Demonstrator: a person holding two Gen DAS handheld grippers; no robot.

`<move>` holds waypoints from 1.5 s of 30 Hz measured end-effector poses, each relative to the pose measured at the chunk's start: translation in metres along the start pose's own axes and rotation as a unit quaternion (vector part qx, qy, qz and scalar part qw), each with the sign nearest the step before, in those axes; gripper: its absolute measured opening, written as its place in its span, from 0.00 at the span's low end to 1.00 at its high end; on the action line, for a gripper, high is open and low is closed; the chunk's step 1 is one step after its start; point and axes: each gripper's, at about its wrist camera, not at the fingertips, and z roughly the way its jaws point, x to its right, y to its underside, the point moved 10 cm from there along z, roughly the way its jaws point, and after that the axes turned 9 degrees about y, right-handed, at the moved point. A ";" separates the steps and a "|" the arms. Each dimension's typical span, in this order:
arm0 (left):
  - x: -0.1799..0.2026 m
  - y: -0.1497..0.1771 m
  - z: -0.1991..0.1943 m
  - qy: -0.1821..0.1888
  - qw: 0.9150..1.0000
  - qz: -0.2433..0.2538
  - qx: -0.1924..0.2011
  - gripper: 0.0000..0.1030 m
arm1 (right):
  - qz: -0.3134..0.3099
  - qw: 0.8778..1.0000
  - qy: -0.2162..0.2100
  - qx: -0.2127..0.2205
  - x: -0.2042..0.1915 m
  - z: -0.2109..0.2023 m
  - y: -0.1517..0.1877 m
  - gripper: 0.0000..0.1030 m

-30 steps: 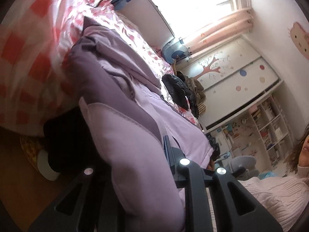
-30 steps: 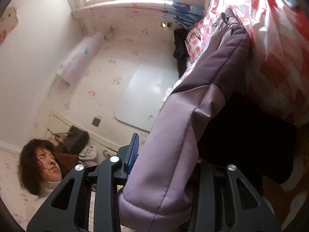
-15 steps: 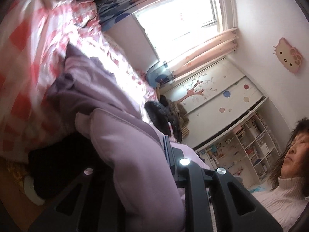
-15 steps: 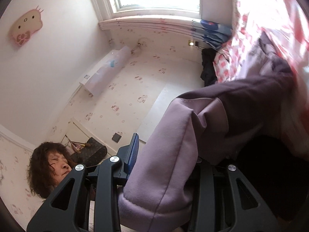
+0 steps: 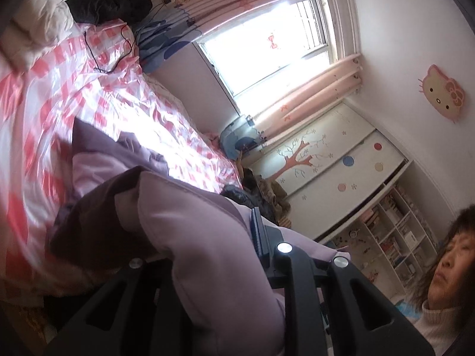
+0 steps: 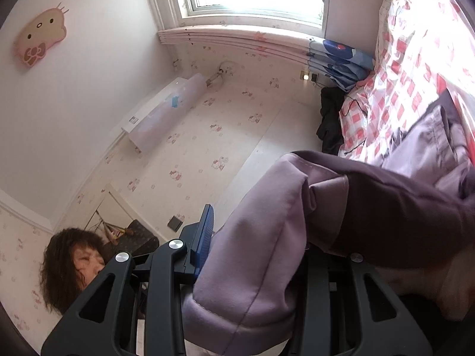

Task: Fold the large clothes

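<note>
A large padded jacket in light and dark purple (image 5: 124, 166) lies partly on the bed. My left gripper (image 5: 207, 255) is shut on a thick light-purple fold of it (image 5: 202, 237), held up above the bed's edge. My right gripper (image 6: 261, 255) is shut on another fold of the same jacket (image 6: 267, 225), where light purple meets dark purple (image 6: 386, 207). The fabric hides the fingertips in both views. The rest of the jacket trails onto the bed in the right wrist view (image 6: 424, 145).
The bed has a glossy pink-and-white checked cover (image 5: 98, 68). A black garment (image 5: 107, 3) and a white pillow (image 5: 44, 20) lie at its head, a black cable (image 5: 109, 50) on the cover. Dark clothes (image 5: 252, 195) are piled by the wardrobe. A window (image 5: 267, 38) is behind.
Both grippers have risen and tilted up with the jacket; more of the bed top, window and walls shows. The held folds have lifted off the bed's side.
</note>
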 end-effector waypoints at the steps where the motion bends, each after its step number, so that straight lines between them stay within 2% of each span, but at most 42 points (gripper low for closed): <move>1: -0.005 -0.007 0.003 -0.002 1.000 -0.002 0.004 0.18 | 0.002 1.000 0.004 0.002 0.004 0.006 -0.009 0.33; 11: -0.080 -0.092 0.052 -0.036 0.997 -0.059 0.045 0.18 | 0.026 0.998 0.053 0.006 0.056 0.079 -0.105 0.33; 21: -0.135 -0.142 0.089 -0.067 0.993 -0.081 0.060 0.18 | 0.055 0.994 0.098 0.006 0.128 0.135 -0.162 0.33; 26: -0.164 -0.151 0.107 -0.090 0.990 -0.093 0.058 0.18 | 0.088 0.986 0.142 0.015 0.185 0.148 -0.179 0.33; 33: -0.223 -0.157 0.128 -0.134 0.980 -0.132 0.059 0.18 | 0.133 0.970 0.199 0.027 0.266 0.164 -0.190 0.33; 41: -0.294 -0.143 0.143 -0.189 0.965 -0.170 0.057 0.19 | 0.165 0.950 0.265 0.024 0.351 0.172 -0.181 0.33; 45: -0.332 -0.123 0.149 -0.224 0.954 -0.195 0.040 0.19 | 0.176 0.941 0.289 0.014 0.382 0.173 -0.172 0.32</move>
